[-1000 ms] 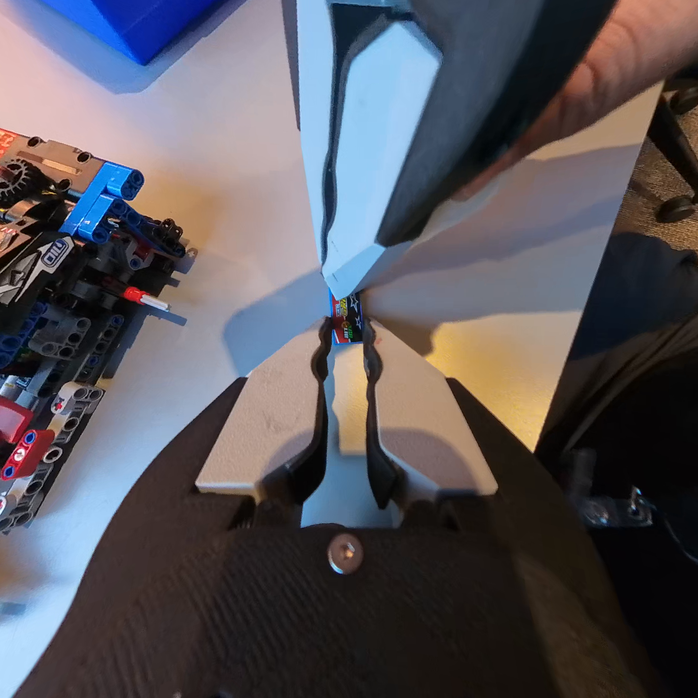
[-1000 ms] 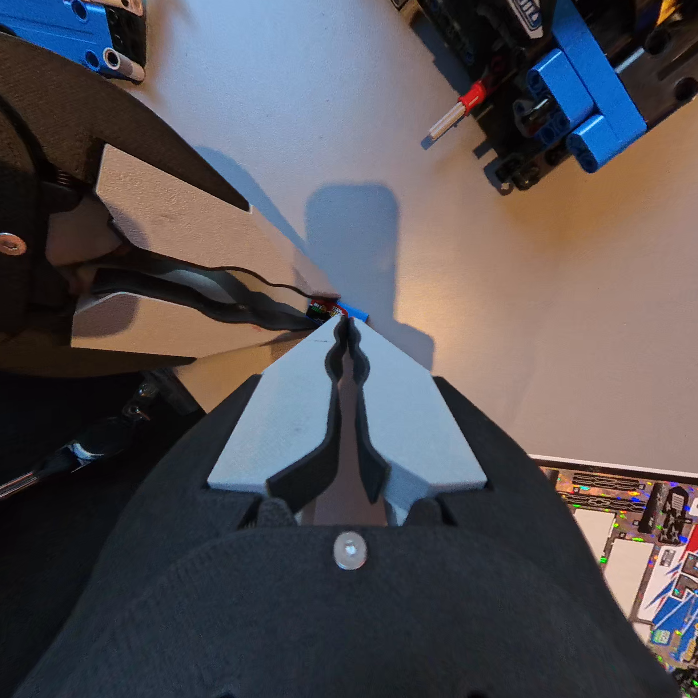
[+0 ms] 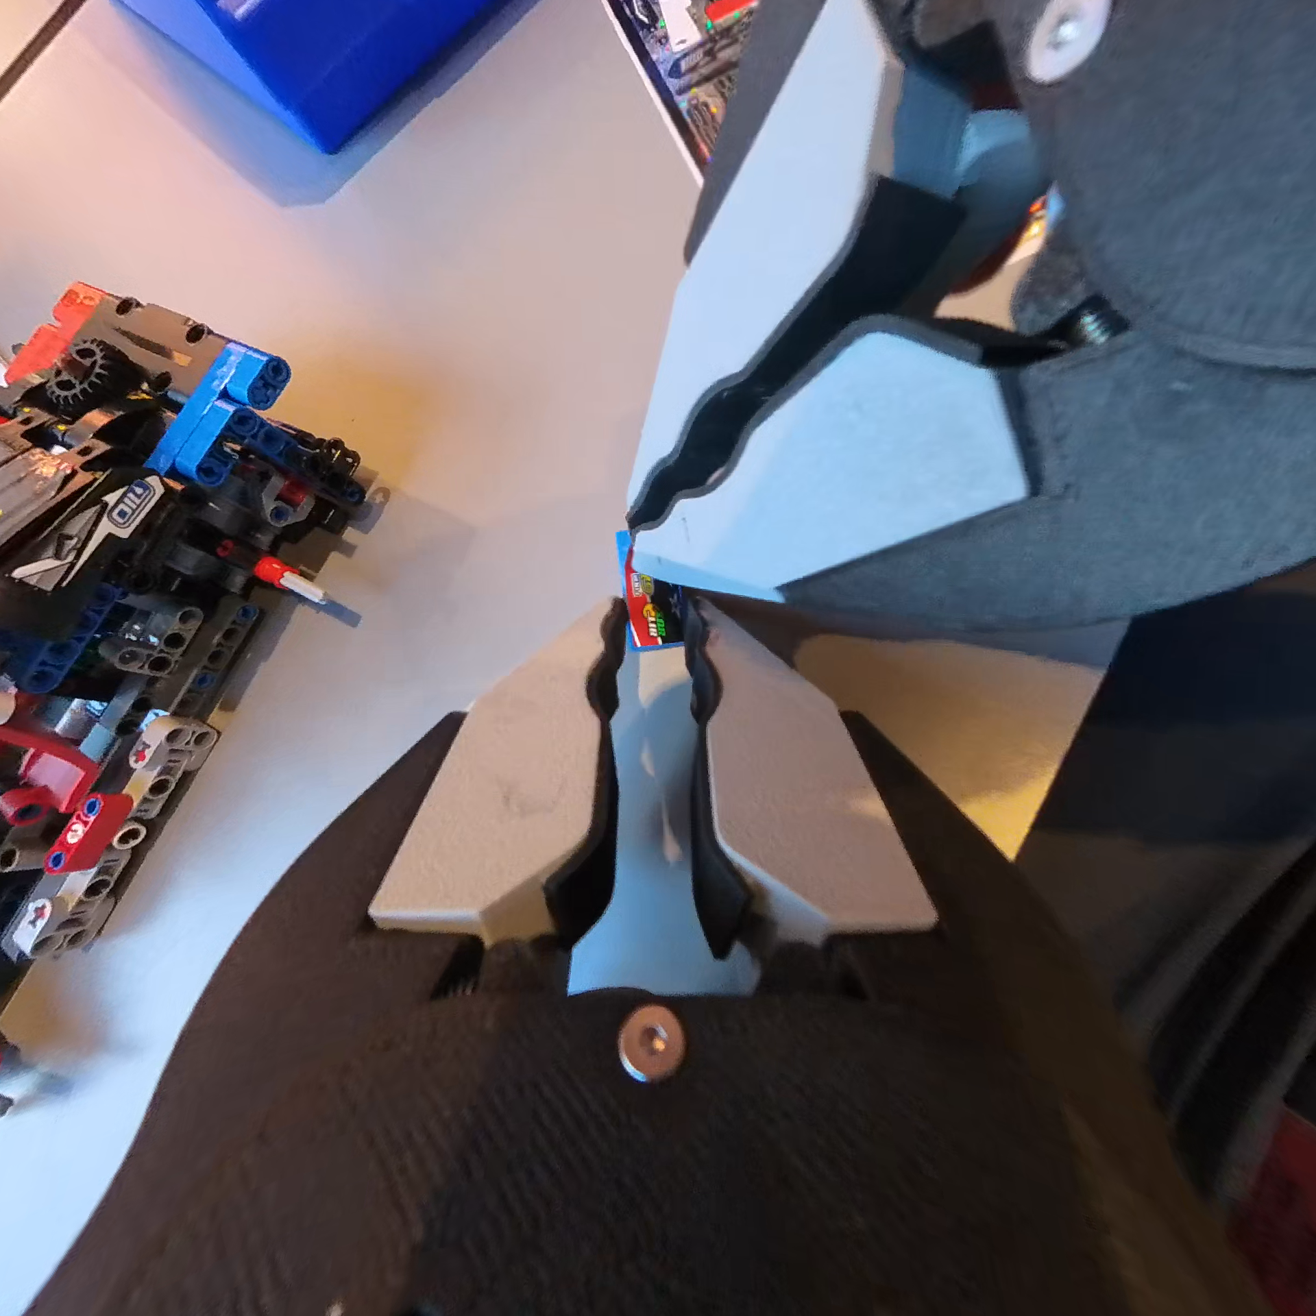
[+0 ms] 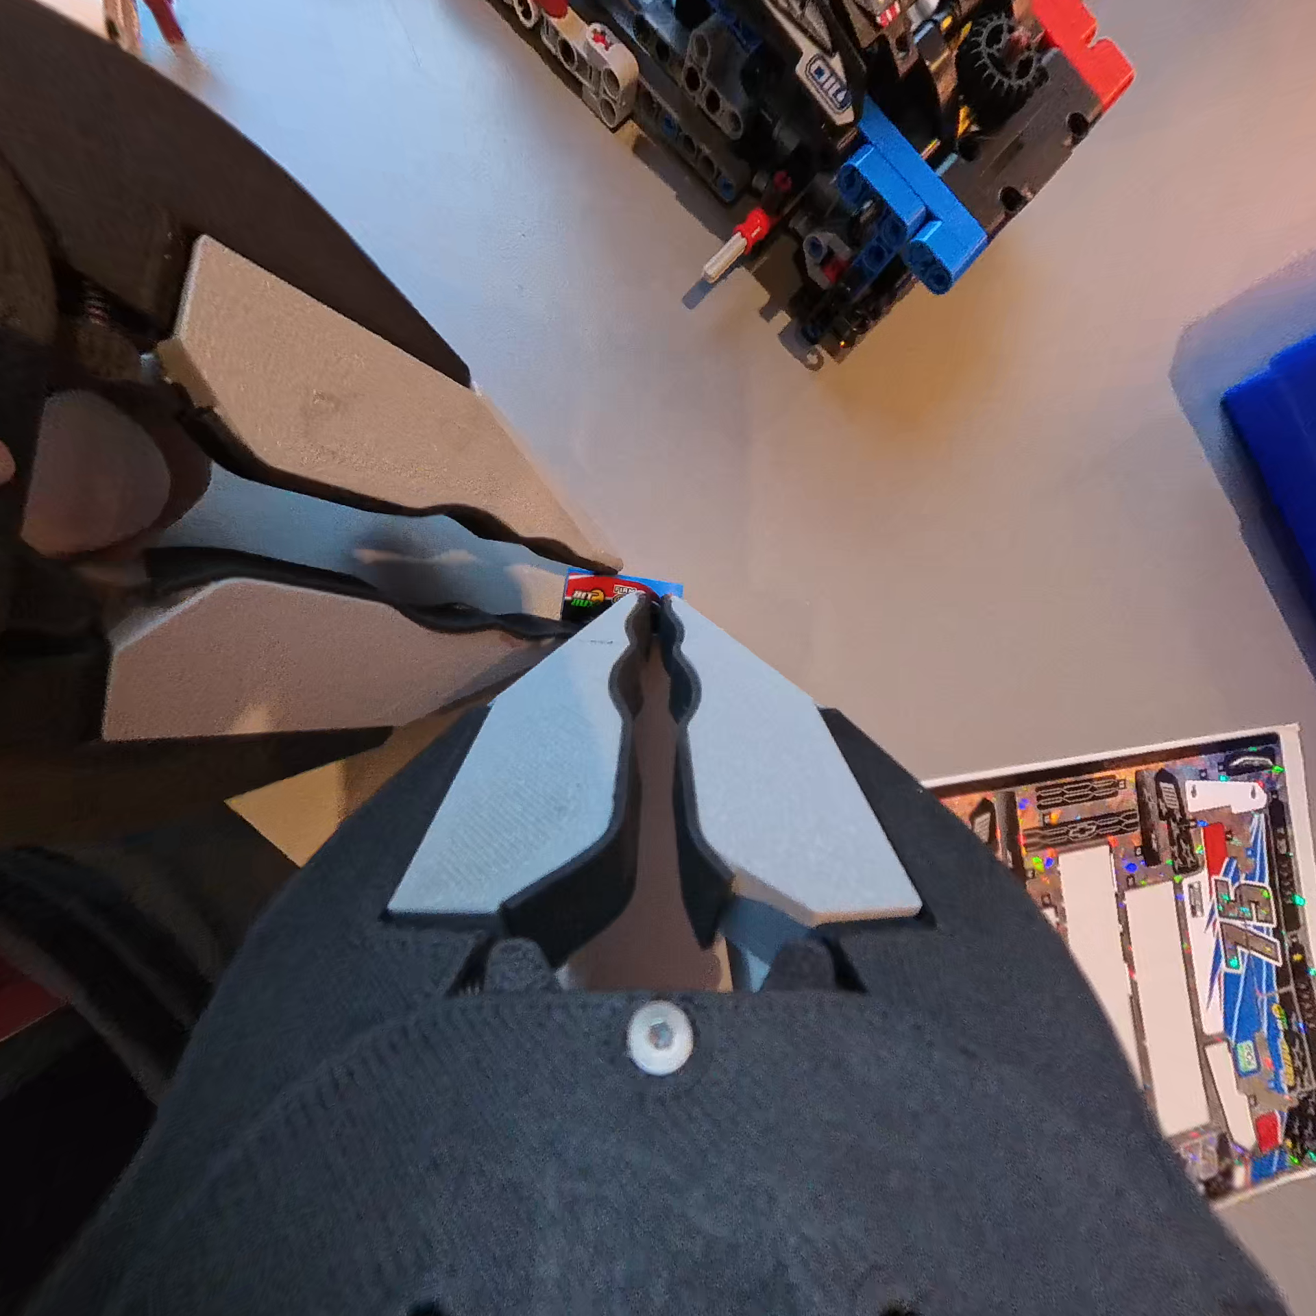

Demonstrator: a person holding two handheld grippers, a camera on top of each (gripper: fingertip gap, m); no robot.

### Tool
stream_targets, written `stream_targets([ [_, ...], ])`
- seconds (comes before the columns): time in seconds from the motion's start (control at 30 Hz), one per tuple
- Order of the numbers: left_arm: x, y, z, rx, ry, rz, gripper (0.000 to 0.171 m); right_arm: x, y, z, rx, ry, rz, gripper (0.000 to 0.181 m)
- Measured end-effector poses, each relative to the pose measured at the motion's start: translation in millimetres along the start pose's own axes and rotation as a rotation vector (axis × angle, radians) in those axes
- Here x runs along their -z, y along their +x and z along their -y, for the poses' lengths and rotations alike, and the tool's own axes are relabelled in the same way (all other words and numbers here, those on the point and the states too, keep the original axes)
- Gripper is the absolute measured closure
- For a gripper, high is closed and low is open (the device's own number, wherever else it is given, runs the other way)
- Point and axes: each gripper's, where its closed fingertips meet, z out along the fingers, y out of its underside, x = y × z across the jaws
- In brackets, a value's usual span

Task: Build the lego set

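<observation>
broadly, the pale grey table (image 4: 819, 570) carries the half-built black, blue and red technic lego vehicle (image 3: 135, 570), well apart from the grippers, with the glittery printed sticker sheet (image 4: 1168, 947) lying flat near the right side and a solid blue box (image 3: 320, 64) further off. both tools meet over the table edge. the left gripper (image 3: 651, 619) has its grey fingers slightly apart, closed just enough to pinch a small blue lego piece with a colourful sticker (image 3: 651, 612) by its sides. the right gripper (image 4: 651, 609) has its fingers drawn almost together at the tips, nipping the top edge of that same piece; whether it grips the sticker's edge or only presses on it, i cannot tell. the risk, as i judge it: so small a piece held by its tips could twist or pop free, dropping off the table edge, and uneven pressing could leave the sticker crooked or creased.
</observation>
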Motion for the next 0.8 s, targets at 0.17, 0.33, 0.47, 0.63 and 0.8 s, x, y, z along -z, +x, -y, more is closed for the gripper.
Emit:
stream_targets([
  [0.17, -0.3, -0.7, -0.1, 0.028, 0.0, -0.018, 0.158, -0.6, -0.1, 0.4, 0.017, 0.052, 0.009, 0.181],
  [0.33, -0.7, -0.6, 0.0, 0.03, -0.001, -0.015, 0.158, -0.8, 0.3, 0.7, 0.013, 0.064, -0.013, 0.181],
  [0.47, -0.6, -0.1, 0.1, 0.031, -0.001, -0.014, 0.158, -0.5, -0.9, 0.1, 0.006, 0.071, -0.012, 0.18],
  [0.63, -0.5, 0.0, -0.2, 0.039, -0.003, -0.017, 0.158, 1.5, 12.6, -0.9, 0.002, 0.078, -0.103, 0.15],
  [0.8, -0.2, 0.5, 0.1, 0.027, -0.003, -0.005, 0.158, 2.3, 25.1, -6.0, 0.024, 0.054, -0.171, 0.159],
])
